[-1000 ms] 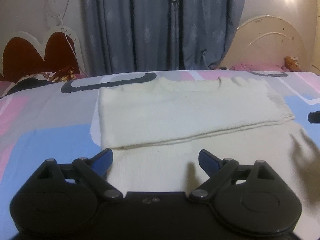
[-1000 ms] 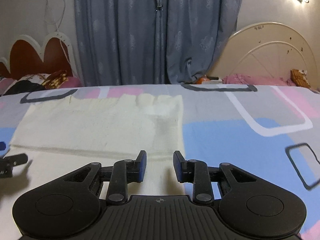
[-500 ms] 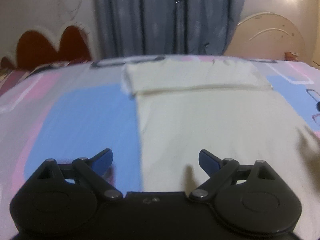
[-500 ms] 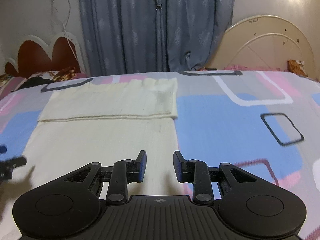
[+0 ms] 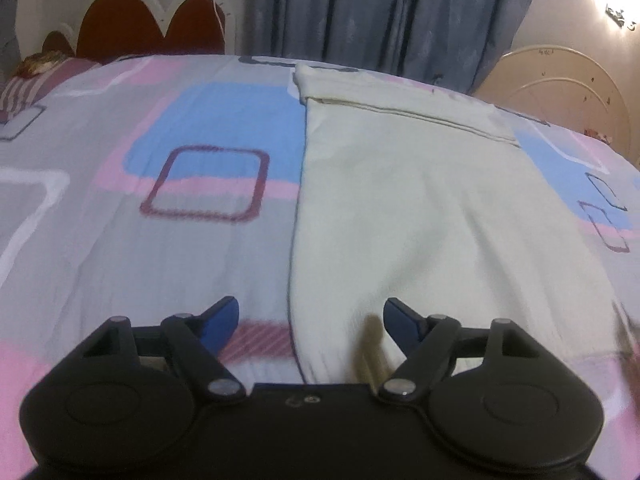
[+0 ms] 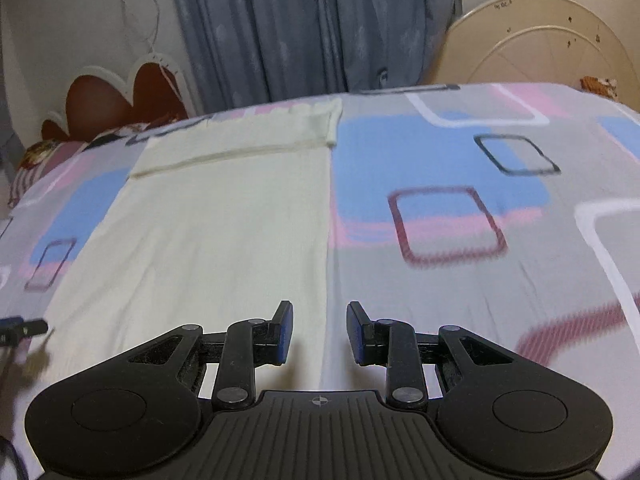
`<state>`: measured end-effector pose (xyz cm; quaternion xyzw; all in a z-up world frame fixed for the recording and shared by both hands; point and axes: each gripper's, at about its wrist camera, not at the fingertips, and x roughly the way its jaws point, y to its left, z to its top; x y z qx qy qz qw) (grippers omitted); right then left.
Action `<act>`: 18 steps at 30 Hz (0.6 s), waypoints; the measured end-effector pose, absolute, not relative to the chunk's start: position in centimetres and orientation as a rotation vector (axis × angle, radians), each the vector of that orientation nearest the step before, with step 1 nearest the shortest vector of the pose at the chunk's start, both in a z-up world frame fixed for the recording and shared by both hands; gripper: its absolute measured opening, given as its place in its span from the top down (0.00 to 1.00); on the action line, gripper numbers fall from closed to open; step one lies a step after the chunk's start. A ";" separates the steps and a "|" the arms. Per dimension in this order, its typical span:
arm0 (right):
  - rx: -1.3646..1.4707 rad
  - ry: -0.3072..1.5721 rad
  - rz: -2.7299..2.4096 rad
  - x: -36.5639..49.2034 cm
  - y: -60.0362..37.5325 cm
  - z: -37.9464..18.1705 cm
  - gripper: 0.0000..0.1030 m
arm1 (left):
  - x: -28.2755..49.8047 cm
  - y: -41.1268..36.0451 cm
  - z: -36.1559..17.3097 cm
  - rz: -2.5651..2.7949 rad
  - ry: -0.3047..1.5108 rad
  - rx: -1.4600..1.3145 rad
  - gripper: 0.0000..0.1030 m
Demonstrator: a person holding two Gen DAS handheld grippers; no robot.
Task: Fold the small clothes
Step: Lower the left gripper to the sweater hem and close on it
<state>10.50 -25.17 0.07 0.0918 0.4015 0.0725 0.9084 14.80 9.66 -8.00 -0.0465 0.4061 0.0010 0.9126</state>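
Across the frame's middle, the cream garment (image 5: 420, 208) looks soft and floppy, so both spread-apart, empty grippers, left (image 5: 311, 320) and right (image 6: 320, 330), should pinch its near corners.

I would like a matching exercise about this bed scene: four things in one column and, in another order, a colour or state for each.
Column 1:
1. garment
2. curtain
3. left gripper
4. scalloped headboard

Column 2:
A. red-brown with a white border
B. open, fingers astride the garment's left edge
C. cream, far end folded over
D. grey-blue, hanging behind the bed

Right pairs: 1-C, 2-D, 3-B, 4-A
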 end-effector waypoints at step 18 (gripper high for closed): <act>0.346 0.871 0.216 6.3 -26.1 -1.9 0.52 | 13.0 12.5 -9.5 -0.035 0.881 -0.405 0.33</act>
